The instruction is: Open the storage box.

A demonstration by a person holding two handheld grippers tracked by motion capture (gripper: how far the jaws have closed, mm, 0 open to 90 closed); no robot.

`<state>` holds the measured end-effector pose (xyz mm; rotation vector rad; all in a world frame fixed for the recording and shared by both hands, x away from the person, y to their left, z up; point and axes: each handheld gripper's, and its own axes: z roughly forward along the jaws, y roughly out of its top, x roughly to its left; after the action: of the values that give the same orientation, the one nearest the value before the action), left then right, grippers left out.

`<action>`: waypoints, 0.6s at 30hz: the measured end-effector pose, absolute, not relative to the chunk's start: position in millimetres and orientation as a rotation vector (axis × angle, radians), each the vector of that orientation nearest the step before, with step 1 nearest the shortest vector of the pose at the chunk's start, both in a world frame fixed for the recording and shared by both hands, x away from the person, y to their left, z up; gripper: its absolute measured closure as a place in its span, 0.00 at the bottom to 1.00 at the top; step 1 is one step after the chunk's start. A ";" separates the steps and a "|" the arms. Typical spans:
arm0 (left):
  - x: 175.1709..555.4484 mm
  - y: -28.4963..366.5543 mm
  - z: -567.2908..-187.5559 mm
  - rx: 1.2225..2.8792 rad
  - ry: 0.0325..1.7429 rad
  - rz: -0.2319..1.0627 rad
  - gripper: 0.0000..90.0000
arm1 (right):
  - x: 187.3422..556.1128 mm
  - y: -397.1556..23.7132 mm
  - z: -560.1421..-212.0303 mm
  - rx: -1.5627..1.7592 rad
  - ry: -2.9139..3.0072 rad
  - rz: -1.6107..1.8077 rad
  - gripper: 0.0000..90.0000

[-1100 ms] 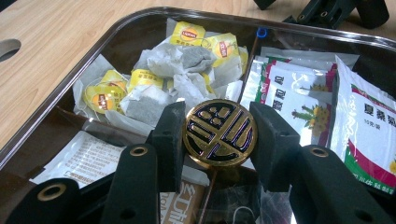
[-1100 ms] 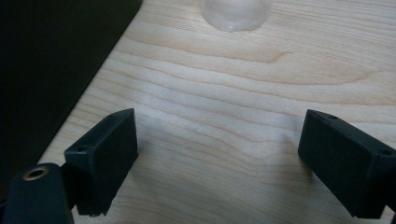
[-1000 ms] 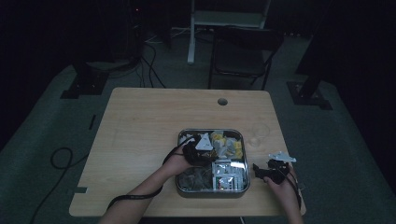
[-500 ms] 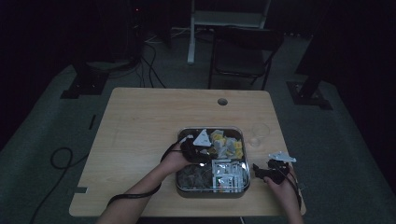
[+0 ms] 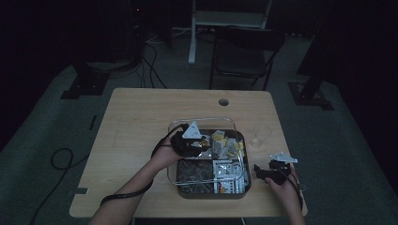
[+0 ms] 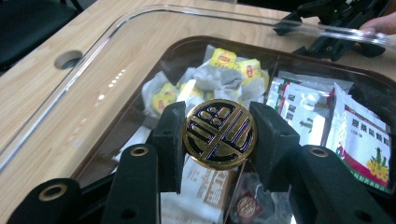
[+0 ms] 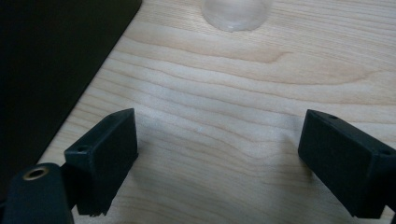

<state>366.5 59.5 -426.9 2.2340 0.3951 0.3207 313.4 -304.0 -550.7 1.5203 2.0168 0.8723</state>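
Fingers (image 6: 170, 135) of your left gripper (image 6: 218, 135) are pinching the round gold-and-navy foil disc (image 6: 219, 134) by its edges — it's risking slipping back into the dark compartment tray (image 6: 140, 100).

Round capsule (image 6: 219, 134): showing gold with dark navy bands and bars.
Tea bags (image 6: 219, 74): showing grey-white paper with yellow and red tags.
Sachets (image 6: 359, 135): showing white with green print, red edge, yellow flowers.
Tray (image 6: 182, 46): looking dark brown.
Worktop (image 7: 261, 74): showing pale wood grain.
Jaws: looking matt black.
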 end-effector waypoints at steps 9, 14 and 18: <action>371.5 88.6 -419.8 2.210 0.479 0.374 0.66 | 313.4 -304.0 -550.7 1.521 2.017 0.872 0.13; 375.9 110.0 -418.2 2.191 0.544 0.403 0.66 | 313.4 -304.0 -550.7 1.520 2.017 0.872 0.13; 379.2 125.4 -419.6 2.166 0.592 0.416 0.66 | 313.4 -304.0 -550.8 1.520 2.016 0.872 0.13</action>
<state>379.2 125.4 -419.6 2.1655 0.5915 0.4163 313.4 -304.0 -550.8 1.5199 2.0164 0.8721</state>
